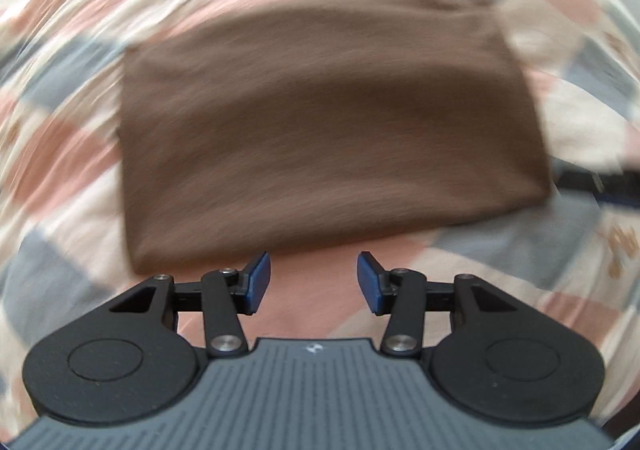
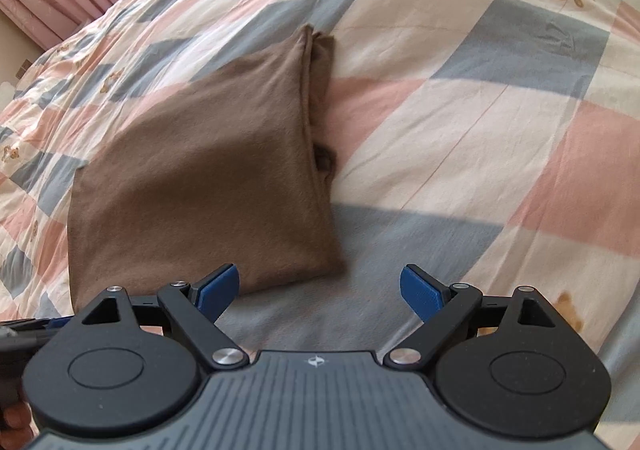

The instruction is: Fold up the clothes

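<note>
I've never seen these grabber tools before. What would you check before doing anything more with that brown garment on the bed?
1. Left gripper open and empty: ok.
2. Right gripper open and empty: ok.
3. Brown garment folded into a compact rectangle: ok.
4. Layers lined up along its right edge: not ok, lower layers stick out there.
5. Garment lies flat on the checked quilt, clear of both grippers: ok.
6. Far edge tidy: cannot tell, the left wrist view is motion-blurred.
</note>
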{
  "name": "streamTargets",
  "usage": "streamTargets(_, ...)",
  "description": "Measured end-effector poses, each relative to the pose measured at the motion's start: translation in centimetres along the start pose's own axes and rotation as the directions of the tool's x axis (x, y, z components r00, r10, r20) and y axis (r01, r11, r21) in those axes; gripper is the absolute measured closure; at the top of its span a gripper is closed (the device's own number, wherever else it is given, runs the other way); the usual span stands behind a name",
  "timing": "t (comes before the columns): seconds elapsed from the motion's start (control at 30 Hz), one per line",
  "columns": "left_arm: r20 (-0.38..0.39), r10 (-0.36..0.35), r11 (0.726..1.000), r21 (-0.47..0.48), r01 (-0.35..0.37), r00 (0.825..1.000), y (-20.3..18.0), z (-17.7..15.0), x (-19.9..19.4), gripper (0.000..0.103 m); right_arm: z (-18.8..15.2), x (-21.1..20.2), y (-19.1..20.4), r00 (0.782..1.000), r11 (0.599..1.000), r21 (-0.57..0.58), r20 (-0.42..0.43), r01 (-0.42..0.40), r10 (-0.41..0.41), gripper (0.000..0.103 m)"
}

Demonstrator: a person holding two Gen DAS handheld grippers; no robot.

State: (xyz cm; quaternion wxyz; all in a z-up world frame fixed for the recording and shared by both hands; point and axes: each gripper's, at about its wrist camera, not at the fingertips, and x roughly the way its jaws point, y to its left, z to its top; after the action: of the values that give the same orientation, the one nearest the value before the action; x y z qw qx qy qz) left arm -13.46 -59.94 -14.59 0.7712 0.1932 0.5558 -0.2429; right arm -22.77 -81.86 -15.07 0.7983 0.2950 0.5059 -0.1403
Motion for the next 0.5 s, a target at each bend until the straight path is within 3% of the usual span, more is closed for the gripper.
streamTargets(0.13, 0.077, -0.054, 0.983, 0.177, 0.040, 0.996, -4.2, -0.5, 0.4, 0.051, 2.9, 0.3, -2.7, 0.997, 0.995, 0.058, 0.029, -0.077, 0.075, 0.013)
streamTargets(0.23, 0.125, -0.067, 0.949, 0.314, 0.025, 0.990, -7.5, -0.8, 1.1, 0.051, 5.3, 1.2, -5.0, 0.986, 0.976, 0.143, 0.029, -0.166, 0.163, 0.014)
streamTargets(0.3, 0.166, -0.068, 0.911, 0.413, -0.007, 0.984, -9.7, -1.0, 1.8, 0.052, 7.0, 2.2, -6.3, 0.975, 0.957, 0.186, 0.026, -0.222, 0.221, 0.020)
streamTargets(0.4, 0.222, -0.079, 0.830, 0.554, -0.059, 0.972, -12.6, -1.6, 2.9, 0.054, 9.4, 3.7, -7.1, 0.957, 0.936, 0.199, 0.020, -0.289, 0.291, 0.029)
streamTargets(0.5, 0.260, -0.082, 0.779, 0.619, -0.101, 0.962, -14.4, -2.0, 4.1, 0.054, 11.8, 5.7, -7.4, 0.940, 0.921, 0.194, 0.013, -0.337, 0.342, 0.031)
